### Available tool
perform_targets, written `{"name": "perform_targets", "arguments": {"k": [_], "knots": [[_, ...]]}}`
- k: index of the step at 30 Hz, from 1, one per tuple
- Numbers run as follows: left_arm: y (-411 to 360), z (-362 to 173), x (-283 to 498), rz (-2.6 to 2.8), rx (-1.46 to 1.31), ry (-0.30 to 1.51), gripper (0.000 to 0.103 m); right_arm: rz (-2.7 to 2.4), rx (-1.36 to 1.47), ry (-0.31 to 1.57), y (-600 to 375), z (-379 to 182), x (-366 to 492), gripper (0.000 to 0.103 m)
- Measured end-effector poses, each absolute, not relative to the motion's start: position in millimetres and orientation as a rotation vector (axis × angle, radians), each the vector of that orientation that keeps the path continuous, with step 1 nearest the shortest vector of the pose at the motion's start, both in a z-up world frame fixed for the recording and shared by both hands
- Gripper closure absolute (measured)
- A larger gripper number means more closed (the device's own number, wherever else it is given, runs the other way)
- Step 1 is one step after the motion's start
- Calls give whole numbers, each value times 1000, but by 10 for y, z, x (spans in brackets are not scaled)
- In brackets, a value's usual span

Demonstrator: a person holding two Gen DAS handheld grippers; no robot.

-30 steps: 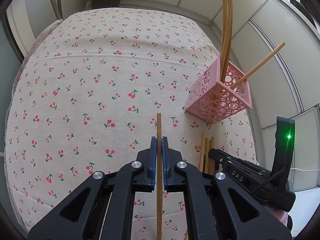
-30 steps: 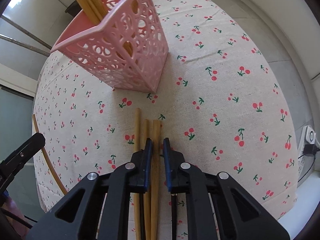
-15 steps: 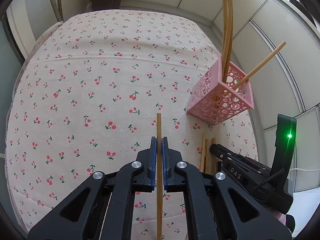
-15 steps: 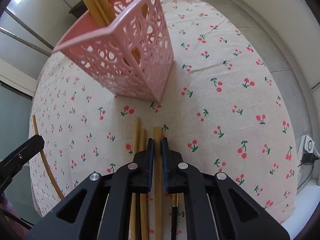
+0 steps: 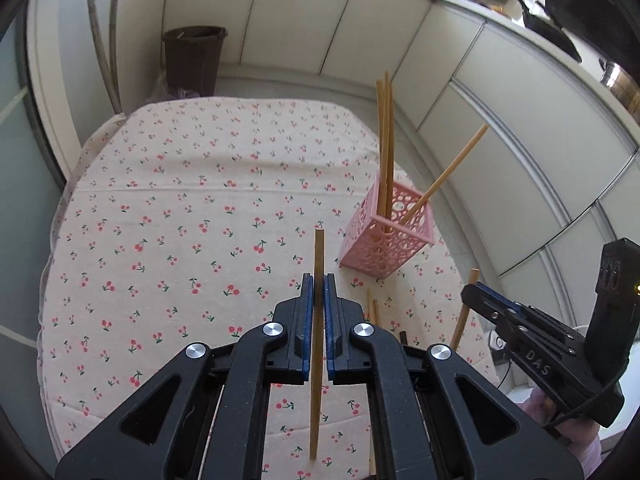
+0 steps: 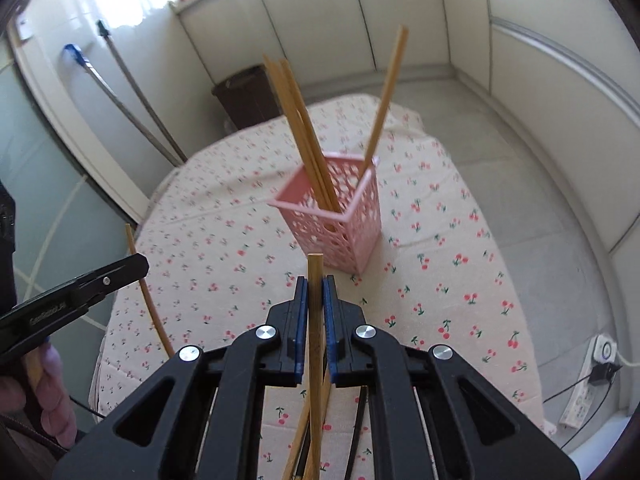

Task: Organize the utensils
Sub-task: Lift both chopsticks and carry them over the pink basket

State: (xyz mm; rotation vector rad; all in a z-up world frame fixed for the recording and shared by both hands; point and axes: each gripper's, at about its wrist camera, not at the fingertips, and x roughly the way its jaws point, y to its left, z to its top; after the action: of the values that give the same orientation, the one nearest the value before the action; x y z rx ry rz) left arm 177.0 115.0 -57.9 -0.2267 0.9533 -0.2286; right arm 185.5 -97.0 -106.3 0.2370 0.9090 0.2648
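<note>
Chopsticks: four upright in pink basket (image 6: pixel 340 224), frame centre. Left gripper (image 5: pixel 319 284) and right gripper (image 6: pixel 315 288) each clamp one chopstick (image 5: pixel 317 344), lengthwise up-frame.

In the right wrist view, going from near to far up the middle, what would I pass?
The right hand-held gripper clamping a bamboo chopstick → cherry-print tablecloth → pink holder with chopsticks standing in it → dark bin → white cabinet wall.
</note>
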Motion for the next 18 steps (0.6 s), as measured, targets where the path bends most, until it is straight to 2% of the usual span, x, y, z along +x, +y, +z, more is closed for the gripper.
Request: {"name": "perform_targets", "arguments": {"k": [9, 18], "knots": [[1273, -197, 1456, -193, -274, 821, 98, 324, 262, 804, -1097, -586, 1550, 95], [1239, 399, 1609, -181, -280, 674, 98, 342, 328, 624, -1339, 179, 1562, 95]]}}
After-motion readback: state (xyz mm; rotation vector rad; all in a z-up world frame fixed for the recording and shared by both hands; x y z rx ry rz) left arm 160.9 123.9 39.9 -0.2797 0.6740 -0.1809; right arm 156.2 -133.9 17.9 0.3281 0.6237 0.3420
